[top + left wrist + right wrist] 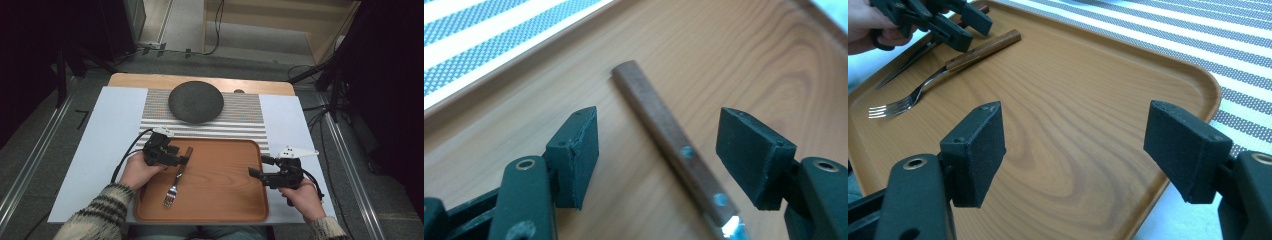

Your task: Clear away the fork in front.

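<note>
Lying on the tray (pixel 215 200) near its left edge, the fork (pixel 177 178) has your left gripper (pixel 659 150) open astride its wooden handle, pads clear. Your right gripper (pixel 1075 150) waits open over the tray's right side, leaving you room.

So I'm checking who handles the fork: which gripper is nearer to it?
Left. The left gripper sits open right at the fork, its fingers either side of the wooden handle without pressing it. The right gripper hangs open over the tray's far right side.
</note>
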### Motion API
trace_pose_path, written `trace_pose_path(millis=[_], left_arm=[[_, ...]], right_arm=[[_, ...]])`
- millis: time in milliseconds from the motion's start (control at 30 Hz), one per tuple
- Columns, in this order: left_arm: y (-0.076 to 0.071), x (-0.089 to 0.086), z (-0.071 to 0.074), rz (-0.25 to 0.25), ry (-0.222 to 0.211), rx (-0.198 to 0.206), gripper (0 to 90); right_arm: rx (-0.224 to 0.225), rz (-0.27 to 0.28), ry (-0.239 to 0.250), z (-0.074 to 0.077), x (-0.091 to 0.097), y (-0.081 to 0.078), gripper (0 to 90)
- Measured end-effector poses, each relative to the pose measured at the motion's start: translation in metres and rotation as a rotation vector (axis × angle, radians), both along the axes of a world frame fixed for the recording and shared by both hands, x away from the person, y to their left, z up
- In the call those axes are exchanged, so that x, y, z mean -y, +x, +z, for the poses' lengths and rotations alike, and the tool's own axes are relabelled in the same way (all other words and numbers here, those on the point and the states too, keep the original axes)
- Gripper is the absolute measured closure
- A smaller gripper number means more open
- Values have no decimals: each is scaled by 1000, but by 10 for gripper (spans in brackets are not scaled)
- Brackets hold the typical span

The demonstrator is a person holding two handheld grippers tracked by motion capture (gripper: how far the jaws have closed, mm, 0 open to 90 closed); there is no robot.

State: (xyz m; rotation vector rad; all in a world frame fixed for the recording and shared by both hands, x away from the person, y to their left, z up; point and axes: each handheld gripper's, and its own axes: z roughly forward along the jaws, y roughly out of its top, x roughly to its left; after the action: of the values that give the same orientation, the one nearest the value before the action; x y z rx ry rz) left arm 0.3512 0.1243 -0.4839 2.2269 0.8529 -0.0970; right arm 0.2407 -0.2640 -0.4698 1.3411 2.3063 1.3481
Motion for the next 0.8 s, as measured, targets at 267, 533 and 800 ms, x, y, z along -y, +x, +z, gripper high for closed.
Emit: trace_pose_path(millis=[267, 533, 800], left_arm=[[-8, 10, 8, -41, -49, 21, 303], [-20, 29, 12, -150, -41, 84, 370], [-26, 40, 8, -241, -6, 53, 820]], right_arm=[[-2, -5, -3, -1, 1, -1, 226], [-3, -14, -7, -1, 3, -4, 226], [-4, -22, -7, -1, 5, -6, 226]])
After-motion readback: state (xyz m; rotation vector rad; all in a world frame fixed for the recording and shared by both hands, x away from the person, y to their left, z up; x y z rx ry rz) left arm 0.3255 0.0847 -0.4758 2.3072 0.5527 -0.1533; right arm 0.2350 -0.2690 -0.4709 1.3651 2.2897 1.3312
